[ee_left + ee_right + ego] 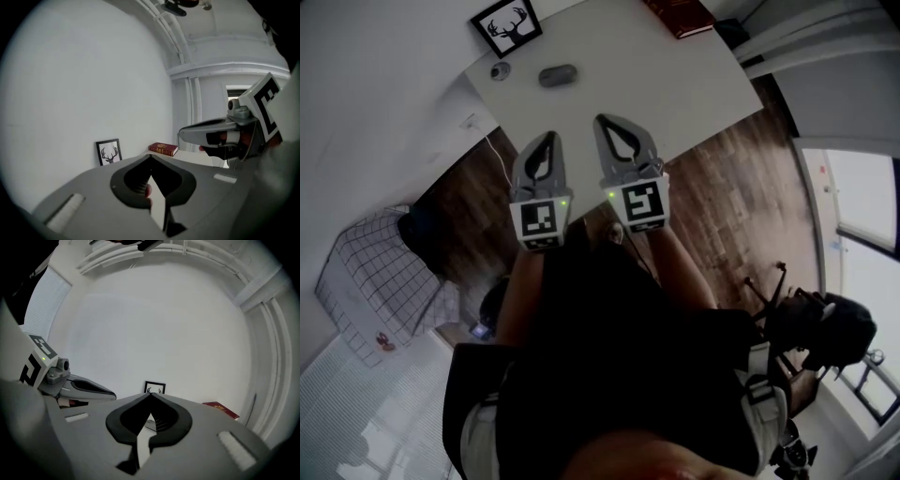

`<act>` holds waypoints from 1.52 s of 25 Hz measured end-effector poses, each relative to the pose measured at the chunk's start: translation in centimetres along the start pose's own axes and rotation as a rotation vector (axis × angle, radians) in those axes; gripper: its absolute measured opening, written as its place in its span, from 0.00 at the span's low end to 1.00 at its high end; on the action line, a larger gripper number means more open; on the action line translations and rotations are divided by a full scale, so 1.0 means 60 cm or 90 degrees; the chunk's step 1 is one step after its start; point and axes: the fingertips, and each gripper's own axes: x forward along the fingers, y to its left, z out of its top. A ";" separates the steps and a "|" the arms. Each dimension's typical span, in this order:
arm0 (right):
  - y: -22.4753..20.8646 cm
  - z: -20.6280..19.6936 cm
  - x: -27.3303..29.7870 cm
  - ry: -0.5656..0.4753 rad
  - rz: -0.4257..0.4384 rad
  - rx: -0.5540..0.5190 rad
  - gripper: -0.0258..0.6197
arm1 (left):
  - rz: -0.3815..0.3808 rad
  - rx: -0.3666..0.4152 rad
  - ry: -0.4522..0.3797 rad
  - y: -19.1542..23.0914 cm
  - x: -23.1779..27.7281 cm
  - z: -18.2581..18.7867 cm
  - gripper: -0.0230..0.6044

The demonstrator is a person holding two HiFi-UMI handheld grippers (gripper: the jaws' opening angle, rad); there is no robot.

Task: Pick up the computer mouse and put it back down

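Left tongs (pixel 547 137): clenched, tips together, nothing between them; held over the near edge of the tabletop (pixel 694 84).
Right tongs (pixel 609 121): likewise clenched and empty; just beside the left pair, tips a little further on.
Computer mouse (pixel 557 75): lies flat on the tabletop, ahead of both tips and apart from them; closest to the line of your left tongs, off to the left of the right pair.
Neighbours: small round object (pixel 500 70) just beside the mouse, on the side away from the right tongs; framed deer picture (pixel 506 25) beyond it; red book (pixel 680 16) far ahead and to the right of the right tongs.
Step in hand: approach, as I judge it; pick-up not yet begun.
Choice of tongs: the left pair looks better placed; you need only one.
How to do it well: release the tongs before you reach the mouse, wide enough to pass its flanks. Come down over its middle and straddle it across the narrow way. Close gently until it sits firm, then lift straight and level.
Watch for: the smooth rounded shell will likely slip if you pinch near an end. Clenched tips would only shove it toward the round object.
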 end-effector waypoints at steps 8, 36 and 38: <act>0.020 -0.021 0.084 0.062 -0.010 -0.003 0.06 | -0.054 0.026 0.019 0.070 0.056 -0.025 0.04; -0.066 -0.102 0.144 0.098 0.007 0.057 0.06 | -0.133 0.328 0.223 0.084 0.307 -0.185 0.25; -0.068 -0.106 0.143 0.102 0.008 0.060 0.06 | -0.143 0.380 0.247 0.086 0.318 -0.203 0.31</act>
